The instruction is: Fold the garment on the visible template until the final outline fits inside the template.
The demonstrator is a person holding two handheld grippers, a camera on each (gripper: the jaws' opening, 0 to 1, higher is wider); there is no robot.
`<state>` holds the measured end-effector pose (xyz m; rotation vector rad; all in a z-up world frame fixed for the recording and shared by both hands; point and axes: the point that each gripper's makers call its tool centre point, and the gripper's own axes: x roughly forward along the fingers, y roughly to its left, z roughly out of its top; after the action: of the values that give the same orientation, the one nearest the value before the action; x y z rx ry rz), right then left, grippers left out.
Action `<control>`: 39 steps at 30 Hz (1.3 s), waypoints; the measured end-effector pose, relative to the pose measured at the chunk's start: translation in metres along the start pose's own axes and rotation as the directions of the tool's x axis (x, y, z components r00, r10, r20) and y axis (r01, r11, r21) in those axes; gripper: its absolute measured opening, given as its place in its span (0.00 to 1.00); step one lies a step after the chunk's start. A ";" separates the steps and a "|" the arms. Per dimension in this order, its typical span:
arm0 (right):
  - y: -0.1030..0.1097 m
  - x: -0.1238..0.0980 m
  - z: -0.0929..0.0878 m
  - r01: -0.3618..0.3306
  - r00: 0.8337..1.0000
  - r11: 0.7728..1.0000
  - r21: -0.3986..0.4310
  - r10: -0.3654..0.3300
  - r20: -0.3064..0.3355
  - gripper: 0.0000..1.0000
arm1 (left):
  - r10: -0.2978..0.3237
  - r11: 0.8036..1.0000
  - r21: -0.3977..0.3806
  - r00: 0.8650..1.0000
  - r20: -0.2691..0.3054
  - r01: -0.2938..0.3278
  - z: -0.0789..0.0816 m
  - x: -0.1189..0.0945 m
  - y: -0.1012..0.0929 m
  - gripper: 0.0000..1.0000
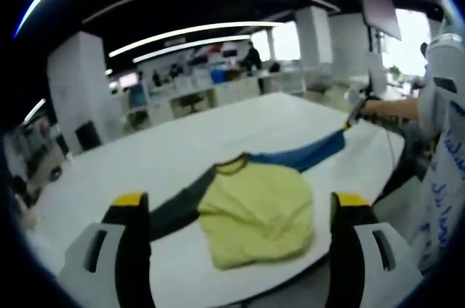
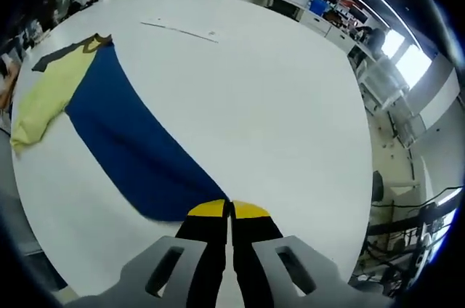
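The garment point(image 1: 254, 210) lies on the white bench point(image 1: 182, 141), its yellow body bunched near the bench's near edge in the left gripper view. One blue sleeve point(image 2: 138, 144) runs from that body as a long straight band to the right gripper point(image 2: 231, 210), whose jaws are pressed together on the cuff end. So the sleeve's long axis runs from the right gripper back towards the collar point(image 2: 98, 41), and the sleeve looks drawn out flat and taut along that line. One dark grey sleeve point(image 1: 178, 206) trails the other way, towards the left gripper point(image 1: 240, 203).

The left gripper hangs above the near edge with its jaws wide apart and nothing between them; the yellow body sits just beyond and between them, so this gripper is the nearer to the body and to the grey sleeve. In the left gripper view the right gripper shows far off at the blue sleeve's tip, with the person's arm behind it.

Counted: one garment, two sleeves, two grippers, one bench. A thin faint line point(image 2: 178, 30) is drawn on the bench beyond the collar; whether it belongs to the template I cannot tell, and no full outline is clear.

My judgement is that the next fold depends on carrying the cuff back along the sleeve's own axis onto the yellow body, while the free left gripper takes the grey sleeve
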<state>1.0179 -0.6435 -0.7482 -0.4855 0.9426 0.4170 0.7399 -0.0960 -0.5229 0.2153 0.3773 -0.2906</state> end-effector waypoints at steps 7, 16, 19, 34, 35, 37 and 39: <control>-0.005 0.009 -0.005 0.002 1.000 0.999 0.034 -0.002 -0.012 0.01 | 0.002 1.000 -0.002 1.000 -0.002 -0.002 -0.002 -0.001 0.001 1.00; -0.002 0.011 -0.008 0.001 1.000 0.999 0.050 -0.001 -0.016 0.01 | -0.002 1.000 0.005 1.000 -0.002 0.002 -0.001 -0.002 0.001 0.99; -0.002 0.012 -0.011 0.001 1.000 0.998 0.058 0.001 -0.022 0.02 | -0.004 1.000 0.002 1.000 -0.001 0.004 -0.001 -0.002 0.001 0.99; -0.003 0.011 -0.016 0.022 1.000 0.999 0.028 -0.021 -0.010 0.13 | -0.002 1.000 -0.001 1.000 0.004 0.002 -0.003 -0.005 0.003 0.99; -0.002 0.007 -0.015 0.028 1.000 0.999 0.031 -0.028 0.001 0.15 | -0.005 1.000 -0.003 1.000 0.002 0.005 -0.004 -0.004 0.003 0.99; -0.002 0.002 -0.012 0.039 0.999 0.999 0.025 -0.039 0.021 0.18 | -0.010 1.000 -0.004 1.000 0.000 0.010 -0.006 -0.003 0.002 0.99; -0.001 -0.001 -0.012 0.037 0.999 0.999 0.024 -0.038 0.025 0.22 | -0.015 1.000 -0.005 1.000 0.000 0.015 -0.006 -0.003 0.001 0.99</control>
<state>1.0099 -0.6510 -0.7526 -0.4752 0.9113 0.3772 0.7357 -0.0928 -0.5276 0.2079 0.3800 -0.3048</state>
